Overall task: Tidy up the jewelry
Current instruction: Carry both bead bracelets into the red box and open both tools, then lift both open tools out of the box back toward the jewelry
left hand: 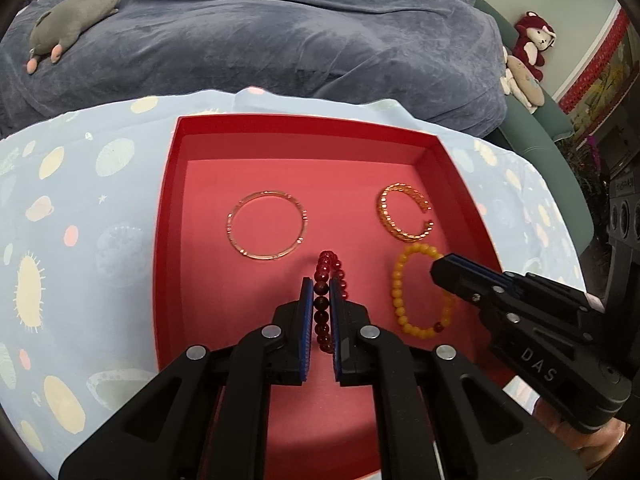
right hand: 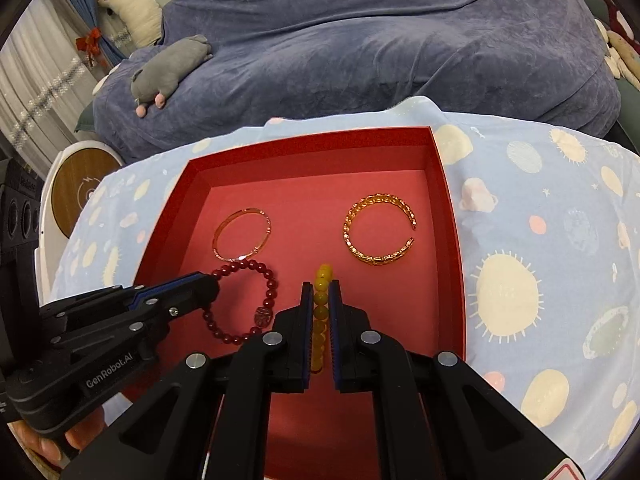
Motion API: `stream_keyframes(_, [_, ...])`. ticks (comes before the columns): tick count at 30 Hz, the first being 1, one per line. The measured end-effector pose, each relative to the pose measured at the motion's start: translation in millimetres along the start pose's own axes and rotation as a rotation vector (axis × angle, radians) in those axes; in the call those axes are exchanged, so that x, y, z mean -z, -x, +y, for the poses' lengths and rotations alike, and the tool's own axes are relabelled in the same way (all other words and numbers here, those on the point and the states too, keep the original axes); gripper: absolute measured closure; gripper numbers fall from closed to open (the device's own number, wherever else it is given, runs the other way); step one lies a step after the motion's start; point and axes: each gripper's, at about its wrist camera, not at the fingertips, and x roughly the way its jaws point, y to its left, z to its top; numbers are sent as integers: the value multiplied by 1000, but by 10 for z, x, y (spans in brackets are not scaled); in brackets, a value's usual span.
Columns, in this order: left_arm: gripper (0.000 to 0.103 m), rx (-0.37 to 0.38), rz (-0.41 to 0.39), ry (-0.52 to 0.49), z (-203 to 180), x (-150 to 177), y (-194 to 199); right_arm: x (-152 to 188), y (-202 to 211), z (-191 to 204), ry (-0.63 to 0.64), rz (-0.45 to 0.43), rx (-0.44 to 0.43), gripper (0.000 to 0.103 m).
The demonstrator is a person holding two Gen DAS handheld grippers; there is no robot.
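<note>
In the middle of the left wrist view, a red box (left hand: pixel 452 168) sits on a patterned blue cloth (left hand: pixel 80 240). Inside, from left to right: a thin gold bangle (left hand: pixel 267 225) at centre left; a dark red bead bracelet (left hand: pixel 325 300) pinched between the closed left gripper (left hand: pixel 321 286) at lower centre; an open gold cuff (left hand: pixel 403 213) at upper right; and below it a yellow bead bracelet (left hand: pixel 400 292), clamped by the closed right gripper (left hand: pixel 440 266) at the right edge.
</note>
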Motion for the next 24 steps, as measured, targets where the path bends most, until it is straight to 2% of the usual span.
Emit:
stream_keyframes(5, [95,-74,-2,-7,107,48,-46,1,-94,-71,4,6,41,96])
stream_keyframes(8, [95,-114,-29,-5,115,69,-21,18,-99,-95,-1,-4,73,95])
stream_keyframes(9, [92,-131,-41,2,120,74,-2,25,-85,-98,-1,-12,83,90])
stream_keyframes(10, [87,-146,-49,14,128,75,15,32,-65,-99,0,-19,96,81])
stream_keyframes(11, [69,-154,-54,26,146,61,23,38,-38,-106,0,-31,110,76])
stream_keyframes(12, [60,-157,-65,39,158,64,52,50,3,-107,-1,-48,120,66])
stream_keyframes(24, [58,-176,-137,0,29,210,489,187,451,-84,-10,-104,123,64])
